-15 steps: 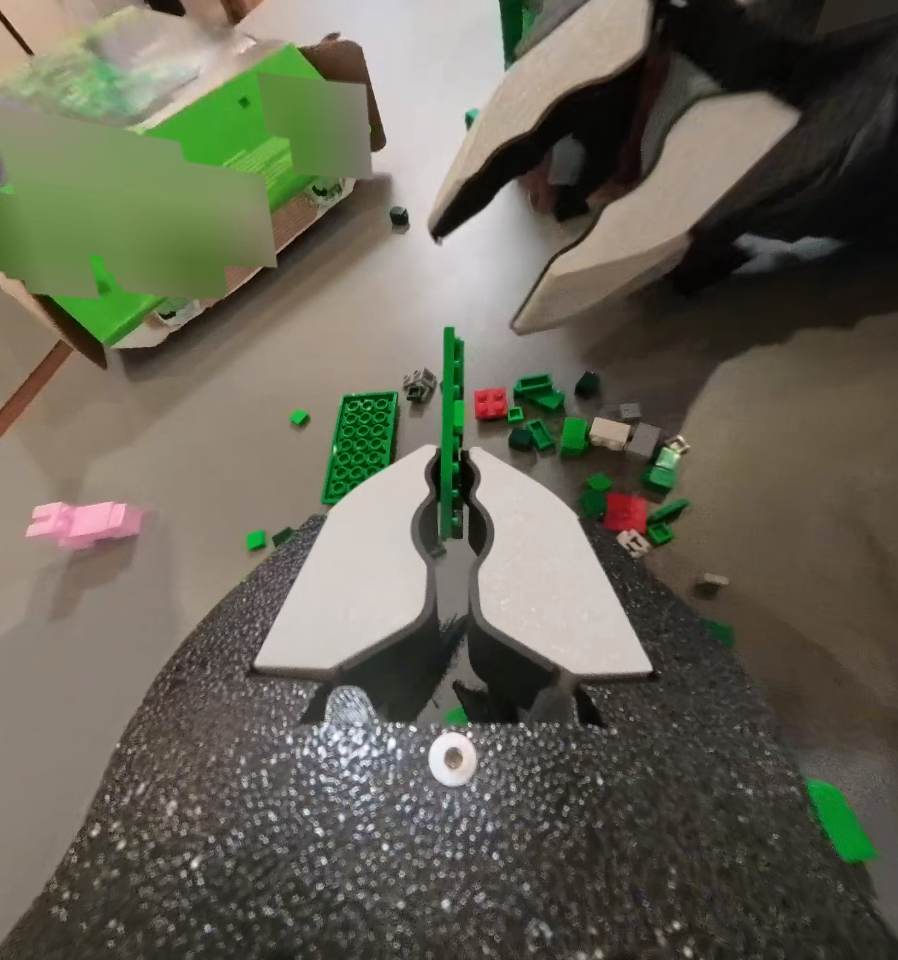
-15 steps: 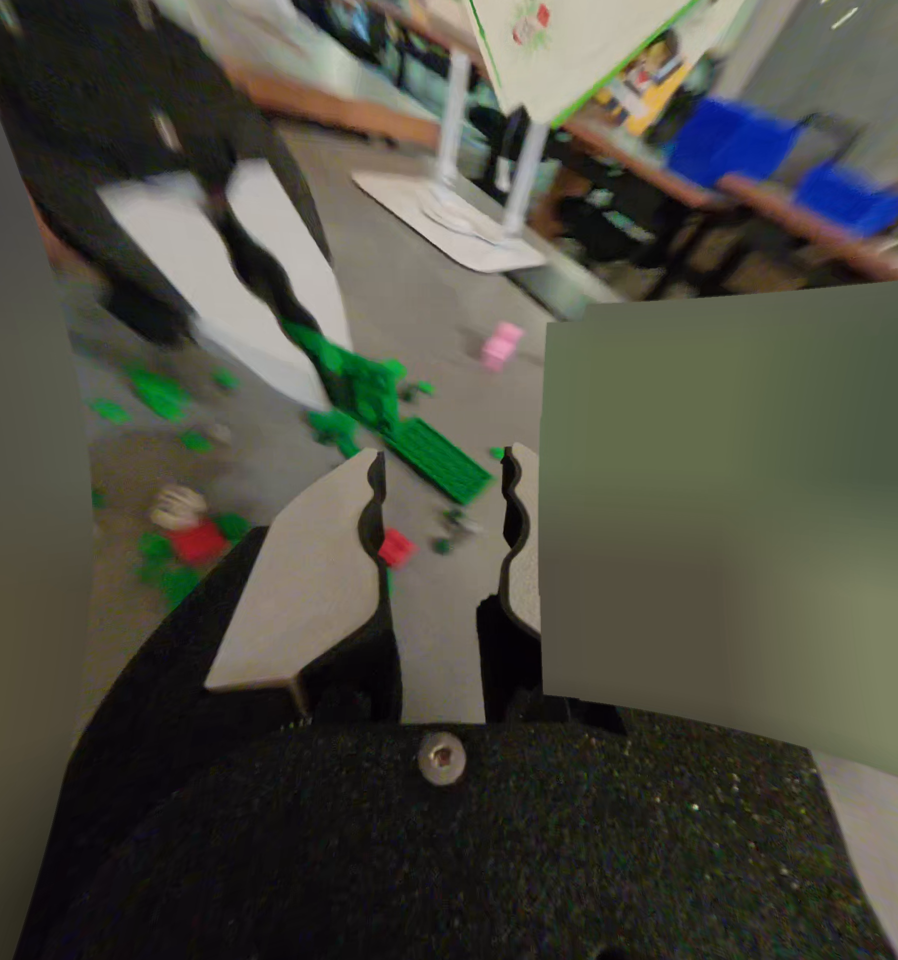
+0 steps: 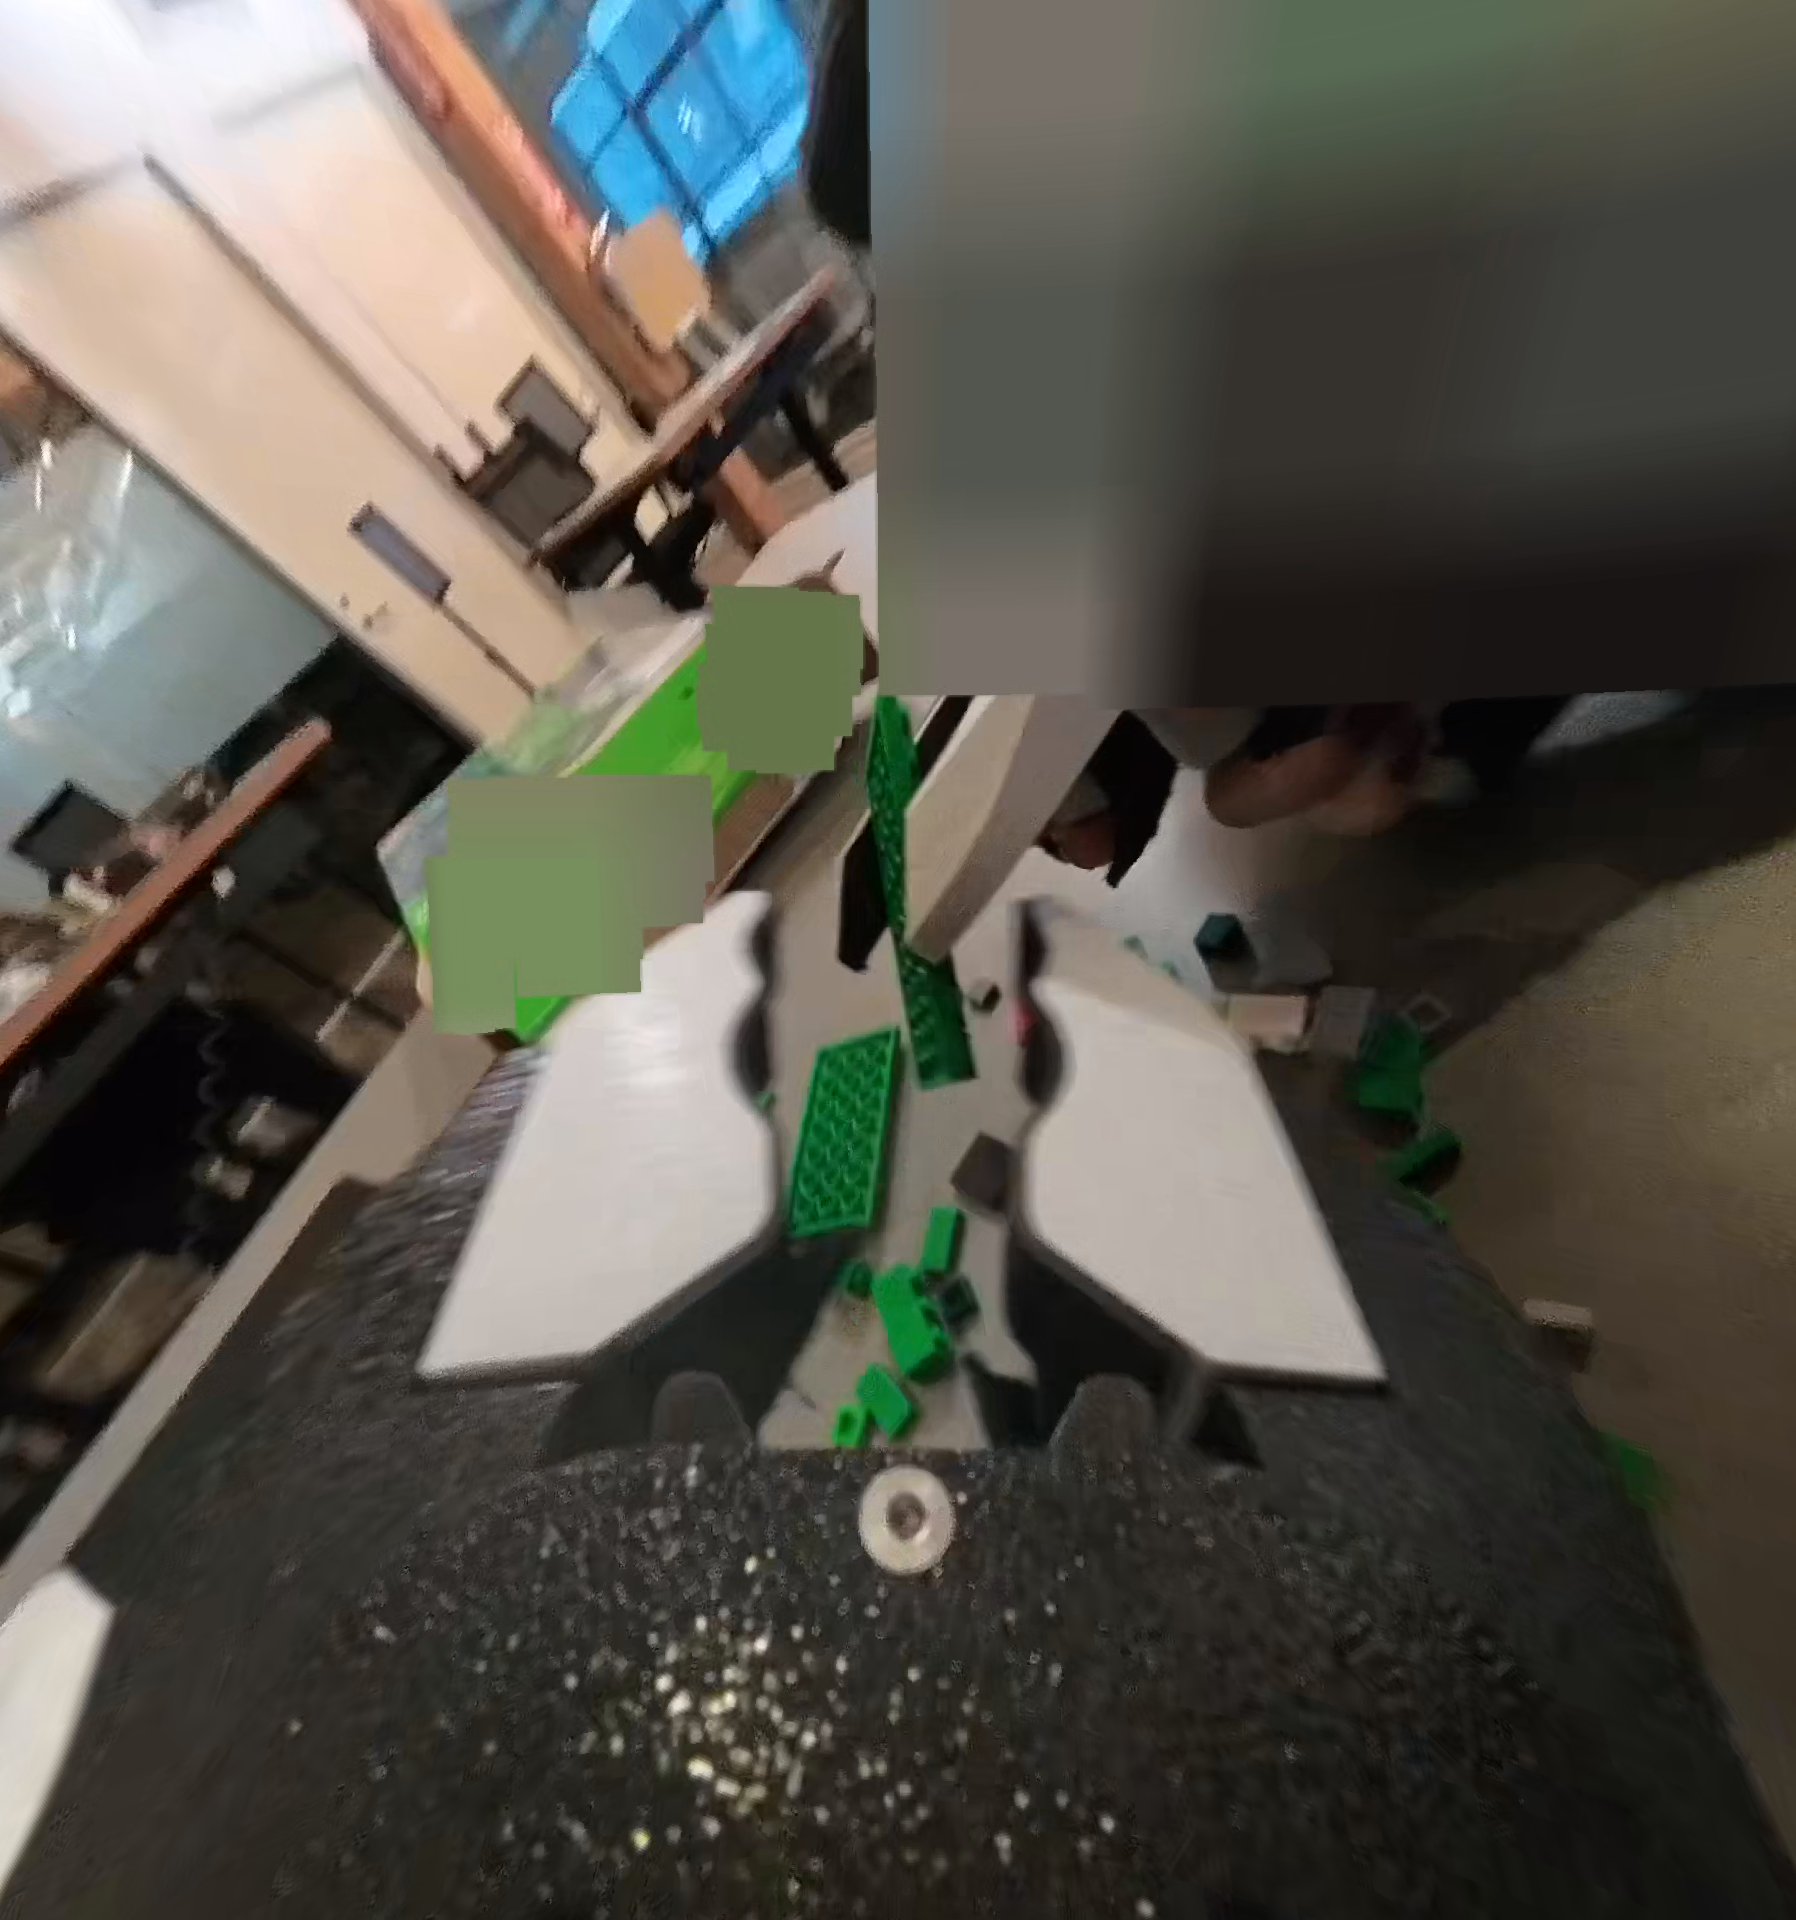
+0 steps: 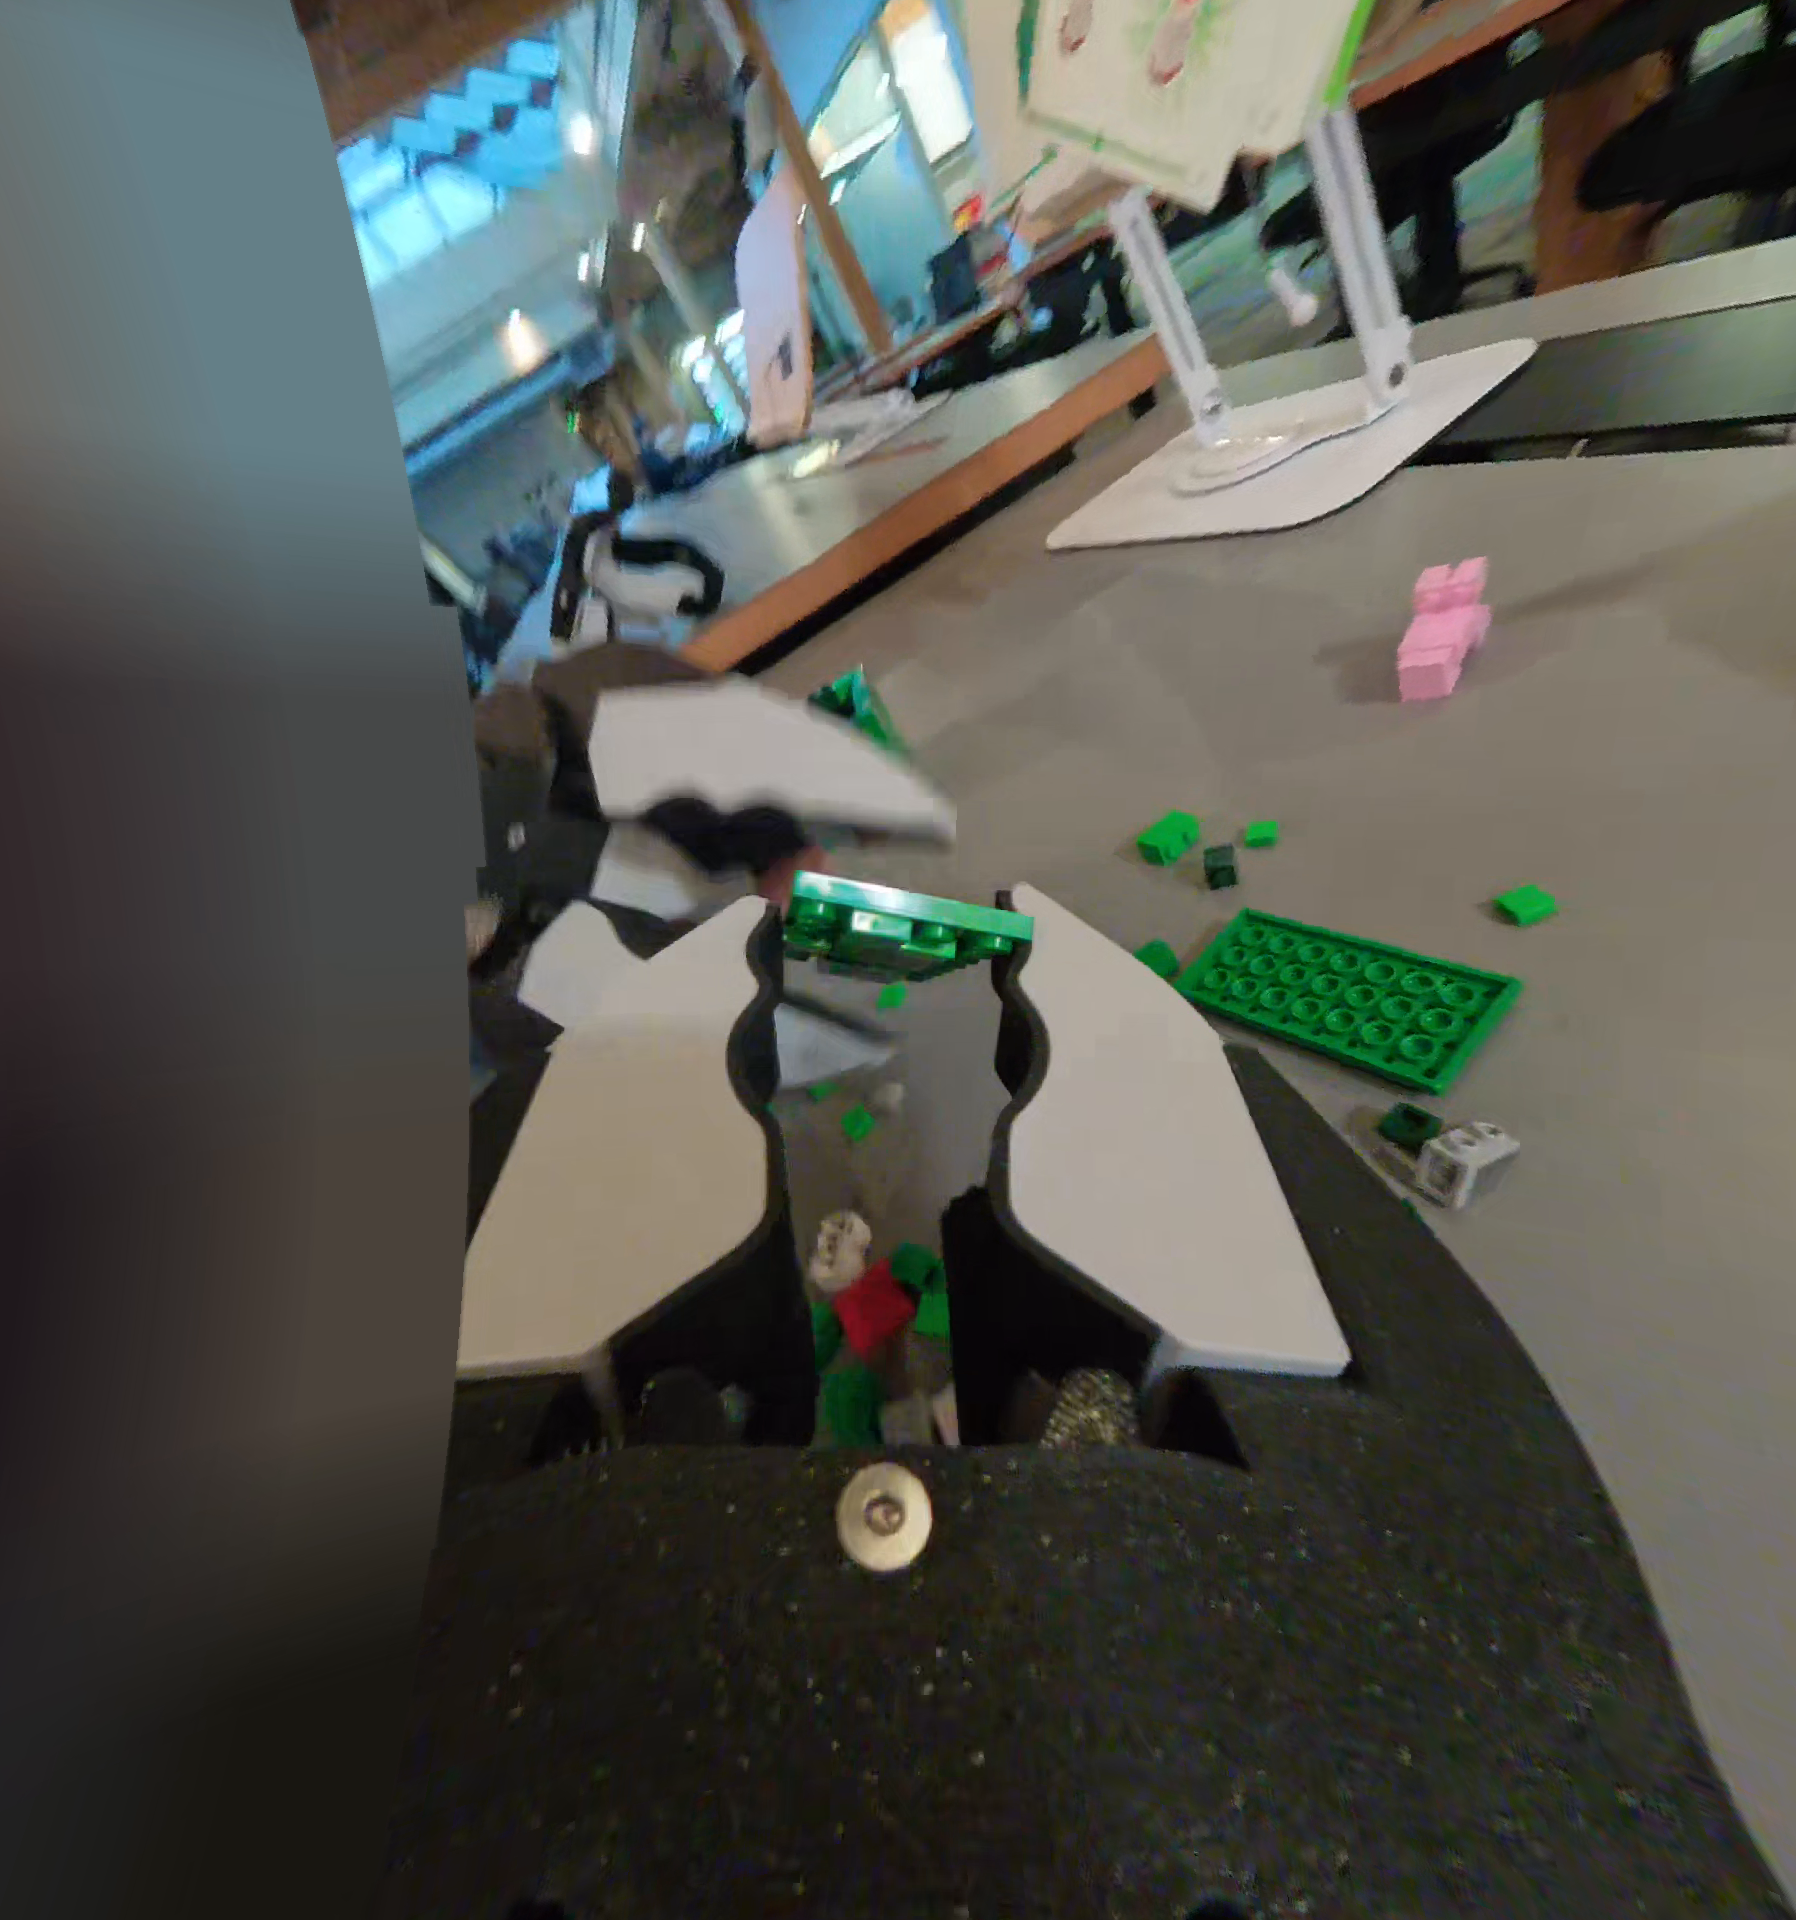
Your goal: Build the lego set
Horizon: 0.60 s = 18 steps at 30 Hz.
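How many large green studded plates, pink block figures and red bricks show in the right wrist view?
Large green studded plates: 2, one gripped by the right gripper at, one flat on the grey table at
Pink block figure: 1
Red brick: 1
Total: 4
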Each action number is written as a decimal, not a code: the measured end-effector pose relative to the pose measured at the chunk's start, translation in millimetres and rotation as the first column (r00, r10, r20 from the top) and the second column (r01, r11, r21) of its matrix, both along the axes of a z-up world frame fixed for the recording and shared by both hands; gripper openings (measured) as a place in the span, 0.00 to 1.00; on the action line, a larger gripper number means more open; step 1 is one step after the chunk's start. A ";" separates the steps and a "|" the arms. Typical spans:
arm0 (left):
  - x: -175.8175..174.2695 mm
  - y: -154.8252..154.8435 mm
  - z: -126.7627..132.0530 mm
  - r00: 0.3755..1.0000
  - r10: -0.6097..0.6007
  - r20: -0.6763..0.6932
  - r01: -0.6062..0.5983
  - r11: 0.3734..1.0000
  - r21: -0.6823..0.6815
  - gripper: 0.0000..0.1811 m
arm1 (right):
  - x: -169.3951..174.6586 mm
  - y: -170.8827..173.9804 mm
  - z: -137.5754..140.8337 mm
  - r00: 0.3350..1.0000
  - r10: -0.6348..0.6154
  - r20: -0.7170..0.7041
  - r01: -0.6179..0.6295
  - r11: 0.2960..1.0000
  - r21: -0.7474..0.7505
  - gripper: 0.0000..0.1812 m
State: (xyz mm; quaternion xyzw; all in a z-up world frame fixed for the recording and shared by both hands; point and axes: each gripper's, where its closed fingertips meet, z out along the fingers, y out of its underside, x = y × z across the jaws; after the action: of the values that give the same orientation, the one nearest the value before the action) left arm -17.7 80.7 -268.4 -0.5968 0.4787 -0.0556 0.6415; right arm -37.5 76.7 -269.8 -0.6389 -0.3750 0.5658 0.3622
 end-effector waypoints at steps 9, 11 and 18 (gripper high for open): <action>29.0 -35.5 -22.3 0.920 -0.251 -0.300 0.310 0.936 0.167 0.62 | 11.8 -50.3 -20.9 0.897 0.389 0.209 -0.389 0.920 -0.044 0.21; 33.2 -37.7 -26.9 0.890 -0.223 -0.398 0.334 0.913 0.235 0.60 | 9.1 -62.2 -27.7 0.868 0.435 0.239 -0.436 0.898 -0.049 0.21; 32.0 -34.0 -26.5 0.905 -0.167 -0.392 0.297 0.907 0.298 0.46 | 3.1 -57.8 -21.1 0.902 0.403 0.156 -0.401 0.915 -0.043 0.23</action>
State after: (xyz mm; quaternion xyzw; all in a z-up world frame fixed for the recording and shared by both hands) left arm 14.3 46.7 -294.9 -0.4105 0.6580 0.0631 0.6281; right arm -34.3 18.9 -290.9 -0.5933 -0.5241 0.5762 0.2031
